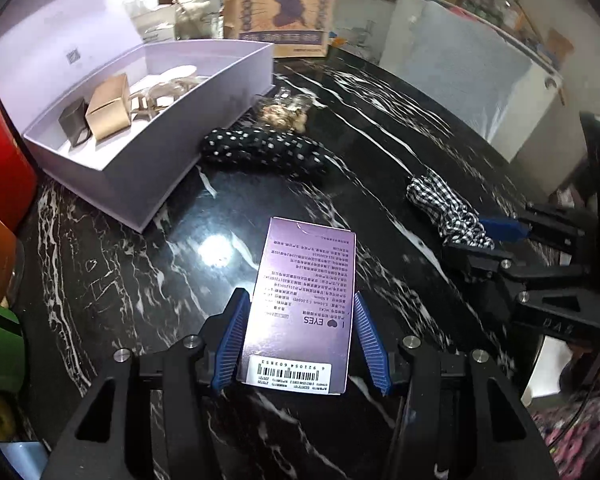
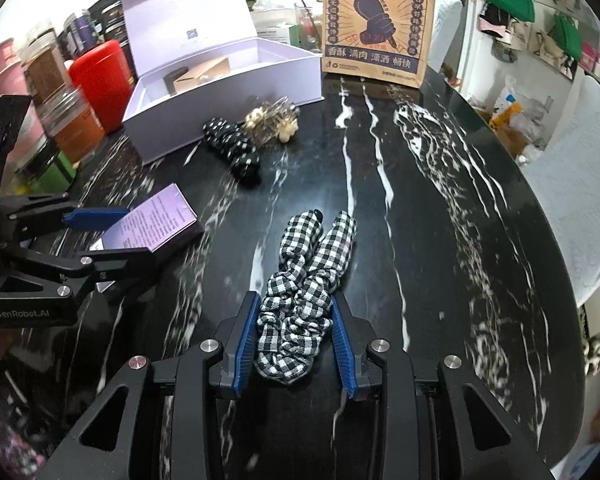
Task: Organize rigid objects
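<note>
The left gripper [image 1: 300, 334] has its two blue pads pressed on the long sides of the purple carton [image 1: 306, 300], so it is closed on it; from the right wrist view the carton looks slightly lifted and tilted above the black marble table [image 2: 440, 200], though I cannot tell this for sure. The right gripper [image 2: 296, 342] is closed in the same way around the near end of the checked hair clip [image 2: 308, 276], whose far end lies forward on the table or just above it. I judge that the step in hand is to carry these two things to the open white box [image 1: 148, 168]. To do it well, the left gripper should keep the carton level, lift it above the box wall before moving over it, and lower it into the free part of the box, beside the tan small box [image 1: 110, 106] and the dark small box [image 1: 74, 120] that stand inside already. The white box lies ahead and to the left of the left gripper, and it is far ahead and to the left of the right gripper. Between them, just beside the box wall, lie the dotted hair clip [image 1: 264, 152] and the pearl clip [image 1: 286, 114]; the moving carton should pass over them without touching.
</note>
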A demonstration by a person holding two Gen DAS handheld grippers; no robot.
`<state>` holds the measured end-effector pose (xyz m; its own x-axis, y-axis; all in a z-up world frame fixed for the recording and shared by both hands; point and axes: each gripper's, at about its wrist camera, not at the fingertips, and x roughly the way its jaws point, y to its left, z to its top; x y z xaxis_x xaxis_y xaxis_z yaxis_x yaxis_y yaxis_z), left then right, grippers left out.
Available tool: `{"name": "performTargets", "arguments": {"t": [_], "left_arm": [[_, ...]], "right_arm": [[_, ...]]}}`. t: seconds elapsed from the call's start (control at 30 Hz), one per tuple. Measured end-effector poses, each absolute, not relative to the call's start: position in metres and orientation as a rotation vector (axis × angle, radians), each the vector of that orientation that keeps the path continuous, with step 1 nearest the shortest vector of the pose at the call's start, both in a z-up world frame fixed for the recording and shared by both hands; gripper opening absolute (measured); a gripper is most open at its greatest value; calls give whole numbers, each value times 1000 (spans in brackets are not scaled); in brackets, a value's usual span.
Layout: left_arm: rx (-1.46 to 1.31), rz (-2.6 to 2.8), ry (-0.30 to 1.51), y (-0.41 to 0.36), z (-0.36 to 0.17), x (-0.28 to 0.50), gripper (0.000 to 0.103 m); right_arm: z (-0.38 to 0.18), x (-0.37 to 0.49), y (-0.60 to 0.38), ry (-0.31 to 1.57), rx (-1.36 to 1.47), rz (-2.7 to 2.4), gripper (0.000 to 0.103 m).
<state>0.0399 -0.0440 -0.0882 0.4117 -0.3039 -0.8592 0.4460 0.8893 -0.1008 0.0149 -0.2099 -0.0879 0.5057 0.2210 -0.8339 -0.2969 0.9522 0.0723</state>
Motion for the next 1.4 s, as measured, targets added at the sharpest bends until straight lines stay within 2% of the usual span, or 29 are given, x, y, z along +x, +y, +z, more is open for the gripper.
{"name": "performTargets", "arguments": {"t": [0.17,0.23,0.3,0.5,0.57,0.6,0.63,0.73,0.93,1.4], "left_arm": [[106,-486,1062,-42,-90,41,53],[129,-482,1054,-44,-90,40,54],[195,-468,1042,-51,-92,38,54],[213,-453,1007,-58,-96,39,57],[198,-434,999,-58,-97,42,57],[195,-430,998,-57,-98,42,57],[195,-425,996,-57,-98,43,51],[193,-429,999,-57,-98,44,51],[101,-438,1036,-45,-96,46,51],[74,-405,976,-29,-74,37,51]], "right_arm": [[-88,6,-210,988,-92,302,38],[-88,7,-210,987,-76,297,48],[-89,10,-210,985,-65,289,53],[-91,18,-204,967,-109,238,53],[-91,19,-202,963,-130,226,49],[-91,19,-201,959,-134,232,39],[-91,20,-201,958,-130,237,34],[-91,20,-201,957,-131,239,28],[-89,19,-204,968,-97,265,27],[-76,14,-190,952,-87,315,27]]}}
